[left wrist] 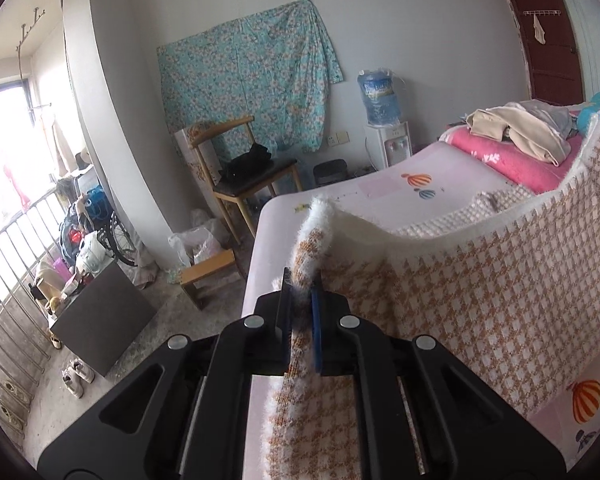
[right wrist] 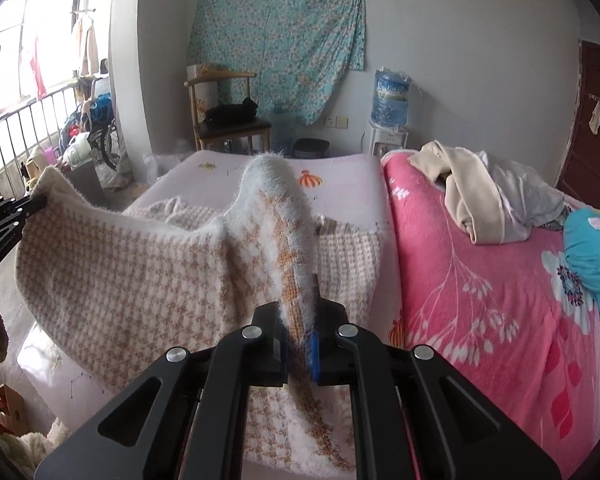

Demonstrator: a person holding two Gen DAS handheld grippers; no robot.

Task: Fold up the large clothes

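Both claws pinch the sweater's fuzzy edge, left claw (left wrist: 300, 300) and right claw (right wrist: 298, 320) well apart; the sweater (right wrist: 120, 276) sags between them, above the bed (right wrist: 340, 184).

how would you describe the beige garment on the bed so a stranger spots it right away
Start at the bed, then its pink blanket on the right side. At the blanket's far end lies a heap of clothes; the beige garment is the crumpled cream piece on its left, beside grey cloth, plain where the blanket is flowered.
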